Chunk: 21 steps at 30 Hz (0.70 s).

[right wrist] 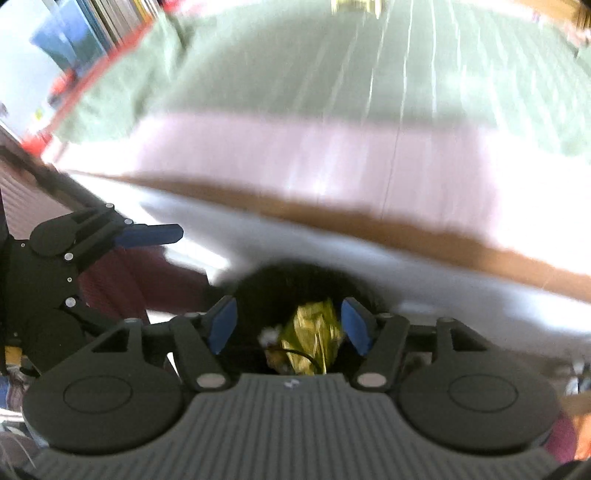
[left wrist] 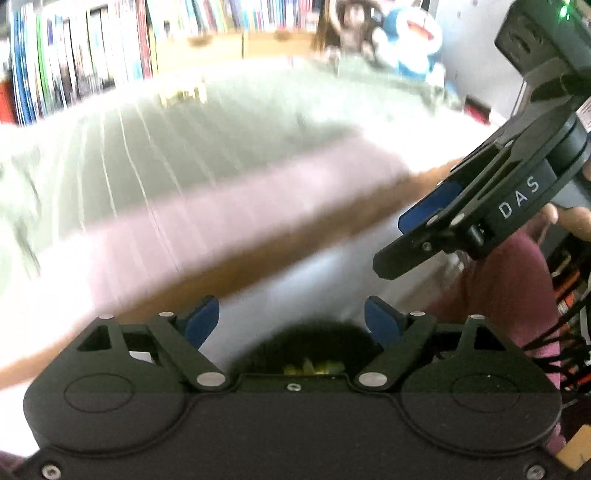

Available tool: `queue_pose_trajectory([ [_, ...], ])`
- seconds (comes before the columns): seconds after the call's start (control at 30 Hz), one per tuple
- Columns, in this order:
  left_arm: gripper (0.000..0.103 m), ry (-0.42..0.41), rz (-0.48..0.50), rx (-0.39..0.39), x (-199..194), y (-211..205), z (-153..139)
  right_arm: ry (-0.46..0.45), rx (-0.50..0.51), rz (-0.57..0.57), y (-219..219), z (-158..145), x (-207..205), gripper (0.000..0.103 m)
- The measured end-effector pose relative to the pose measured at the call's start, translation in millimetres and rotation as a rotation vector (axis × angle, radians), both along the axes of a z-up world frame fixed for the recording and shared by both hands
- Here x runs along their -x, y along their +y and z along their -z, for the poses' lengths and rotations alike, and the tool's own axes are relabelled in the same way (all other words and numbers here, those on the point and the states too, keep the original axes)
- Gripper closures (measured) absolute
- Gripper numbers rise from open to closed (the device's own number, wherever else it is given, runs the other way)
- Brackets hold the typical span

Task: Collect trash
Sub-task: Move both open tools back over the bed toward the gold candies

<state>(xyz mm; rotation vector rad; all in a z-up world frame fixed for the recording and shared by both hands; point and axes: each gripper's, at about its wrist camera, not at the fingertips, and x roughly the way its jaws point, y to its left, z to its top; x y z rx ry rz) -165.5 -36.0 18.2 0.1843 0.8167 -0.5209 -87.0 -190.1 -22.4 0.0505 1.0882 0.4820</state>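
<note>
Both views motion-blurred. Left gripper (left wrist: 291,325): blue pads apart, nothing between them. Right gripper (right wrist: 290,325): pads apart too, not pressing anything. Black trash bin (right wrist: 295,291) sits low centre of right wrist view, just beyond the pads; crumpled yellow-green wrapper (right wrist: 314,336) lies inside it, seen through the gap. In left wrist view bin (left wrist: 314,343) at bottom centre, yellow scraps barely visible. Green striped cloth (left wrist: 221,129) fills upper frame; bookshelf (left wrist: 74,55) upper left.

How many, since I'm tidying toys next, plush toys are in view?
2: a brown plush toy and a blue plush toy, side by side beyond the bed; blur may hide more.
</note>
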Motion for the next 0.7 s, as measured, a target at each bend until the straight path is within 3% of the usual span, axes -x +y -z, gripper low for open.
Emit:
queue_pose_trajectory([
  [0.33, 0.014, -0.189, -0.132, 0.069, -80.5, 9.4, -68.8, -0.221, -0.032, 0.131, -34.0, -66.9, -50.5, 0.026],
  [0.57, 0.005, -0.259, -0.266, 0.143, -171.1, -2.6, -69.1, -0.275, -0.122, 0.293, -68.6, -99.6, -106.1, 0.020],
  [0.7, 0.004, -0.293, -0.297, 0.090, -225.1, -24.7, -51.5, -0.335, -0.160, 0.358, -79.4, -108.7, -137.7, 0.017],
])
